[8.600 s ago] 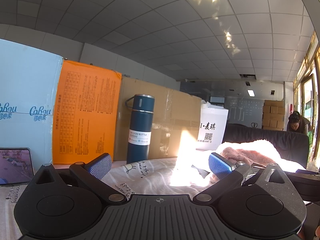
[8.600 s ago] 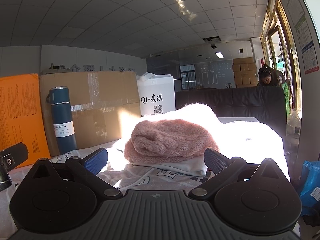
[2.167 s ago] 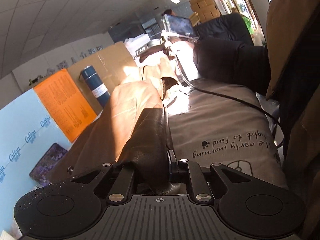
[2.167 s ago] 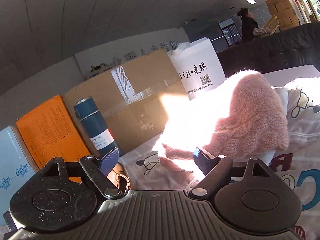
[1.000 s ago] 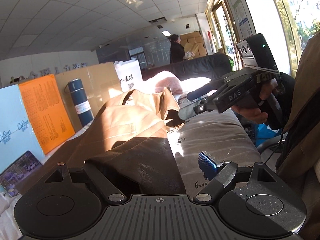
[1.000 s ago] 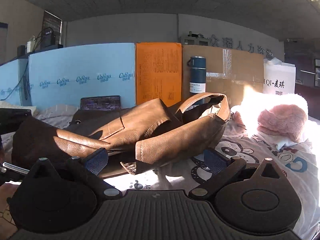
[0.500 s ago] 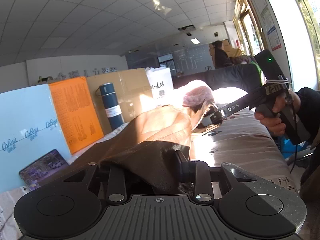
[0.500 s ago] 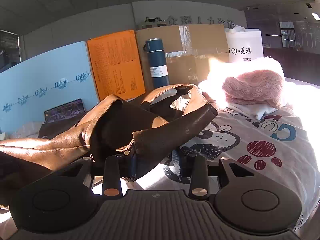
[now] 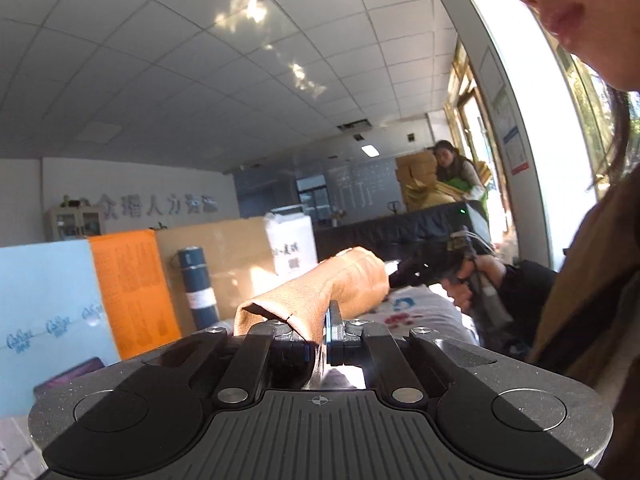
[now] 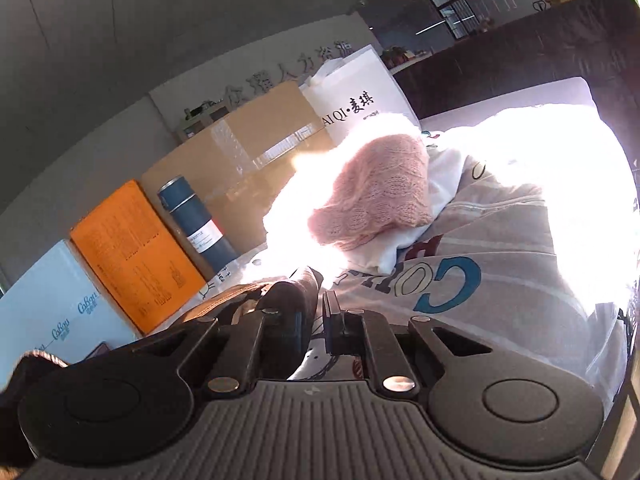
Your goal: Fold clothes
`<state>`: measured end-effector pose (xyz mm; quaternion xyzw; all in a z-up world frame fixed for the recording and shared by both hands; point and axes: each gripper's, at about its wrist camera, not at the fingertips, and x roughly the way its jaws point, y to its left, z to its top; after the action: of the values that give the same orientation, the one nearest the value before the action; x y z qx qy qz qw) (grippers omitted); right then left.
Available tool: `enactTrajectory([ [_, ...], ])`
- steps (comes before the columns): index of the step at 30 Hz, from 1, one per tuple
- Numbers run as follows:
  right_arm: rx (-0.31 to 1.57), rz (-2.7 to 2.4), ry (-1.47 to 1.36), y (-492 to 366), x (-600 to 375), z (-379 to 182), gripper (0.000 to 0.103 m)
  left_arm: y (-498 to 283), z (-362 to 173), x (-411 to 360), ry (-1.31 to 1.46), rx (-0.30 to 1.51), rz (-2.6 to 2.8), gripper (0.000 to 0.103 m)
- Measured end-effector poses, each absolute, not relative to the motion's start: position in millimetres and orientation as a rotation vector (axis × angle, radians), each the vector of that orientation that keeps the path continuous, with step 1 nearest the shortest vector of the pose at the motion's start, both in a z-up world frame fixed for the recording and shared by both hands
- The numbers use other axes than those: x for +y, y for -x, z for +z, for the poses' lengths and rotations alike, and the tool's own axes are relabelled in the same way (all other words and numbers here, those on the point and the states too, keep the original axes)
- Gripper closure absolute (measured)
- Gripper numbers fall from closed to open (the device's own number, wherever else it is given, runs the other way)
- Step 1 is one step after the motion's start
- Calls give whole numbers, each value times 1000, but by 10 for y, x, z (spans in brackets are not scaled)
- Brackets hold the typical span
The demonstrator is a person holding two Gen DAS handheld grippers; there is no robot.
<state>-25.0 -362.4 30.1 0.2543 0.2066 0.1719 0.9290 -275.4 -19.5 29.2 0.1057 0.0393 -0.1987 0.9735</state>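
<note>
Printed bedsheet point(image 10: 500, 280): pale, cartoon lettering, covers the bed; sunlit at right.
Brown leather jacket point(image 9: 320, 292): lifted above the bed, stretched between both grippers; tan side lit in the left wrist view, dark fold point(image 10: 288, 300) in the right wrist view.
Cardboard box point(image 10: 256, 148): at the back.
Pink knit sweater point(image 10: 380, 196): heaped on white clothing, well apart from the jacket.
Blue vacuum bottle point(image 10: 196, 224): upright, before the box.
Left gripper point(image 9: 325, 338): fingers closed on the jacket's edge.
Right gripper point(image 10: 316, 324): fingers pinched together on the jacket.
</note>
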Motion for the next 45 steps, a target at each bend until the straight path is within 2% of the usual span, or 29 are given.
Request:
enactTrajectory([
  [3, 447, 337, -575, 248, -3826, 184, 93, 2731, 123, -259, -161, 252, -472, 91],
  [5, 489, 315, -590, 235, -3890, 78, 90, 2695, 13, -270, -114, 363, -518, 90],
  [7, 503, 293, -584, 237, -3912, -8, 84, 2672, -68, -252, -75, 443, -542, 86],
  [8, 504, 283, -594, 241, -3934, -31, 82, 2674, -87, -223, -64, 465, -542, 76],
  [9, 504, 273, -604, 244, -3957, -54, 71, 2680, -99, -185, -55, 481, -539, 66],
  [10, 504, 264, -613, 247, -3981, -76, 54, 2694, -99, -139, -48, 488, -523, 58],
  [12, 488, 253, -612, 260, -4045, -93, 47, 2736, -81, -30, -38, 486, -468, 22],
  [13, 480, 252, -603, 268, -4060, -85, 43, 2757, -66, 32, -30, 481, -438, 17],
  [15, 465, 251, -586, 286, -4088, -71, 35, 2801, -23, 166, -9, 462, -374, 14],
  [17, 436, 280, -563, 314, -4110, -53, 31, 2808, 24, 300, 23, 432, -293, 11],
  [19, 437, 332, -567, 321, -4168, -52, 18, 2733, 64, 434, 75, 399, -185, 6],
  [20, 450, 372, -548, 326, -4192, -51, 17, 2674, 78, 496, 101, 386, -135, 5],
  [26, 415, 547, -401, 699, -4274, 57, 14, 2117, 114, 912, 276, 394, 80, 5],
  [29, 359, 568, -395, 803, -4248, 230, 5, 1759, 25, 1166, 417, 463, 132, 5],
  [33, 343, 563, -410, 720, -4064, 523, 4, 1350, -135, 1294, 497, 579, 213, 8],
  [34, 351, 563, -415, 667, -3988, 602, 4, 1306, -176, 1288, 493, 586, 217, 12],
  [35, 374, 589, -421, 585, -3878, 669, 4, 1282, -214, 1280, 486, 585, 223, 21],
  [36, 396, 615, -427, 503, -3766, 735, 4, 1274, -248, 1270, 477, 577, 232, 37],
  [37, 417, 645, -431, 406, -3631, 781, 4, 1278, -272, 1260, 461, 569, 245, 48],
  [38, 441, 668, -439, 304, -3495, 816, 4, 1291, -286, 1249, 439, 562, 261, 67],
  [39, 475, 685, -454, 189, -3355, 837, 4, 1308, -295, 1248, 431, 554, 267, 75],
  [42, 629, 738, -504, -229, -2895, 804, 4, 1355, -289, 1262, 435, 533, 258, 82],
  [45, 753, 745, -501, -646, -2442, 632, 5, 1377, -263, 1252, 427, 526, 229, 82],
])
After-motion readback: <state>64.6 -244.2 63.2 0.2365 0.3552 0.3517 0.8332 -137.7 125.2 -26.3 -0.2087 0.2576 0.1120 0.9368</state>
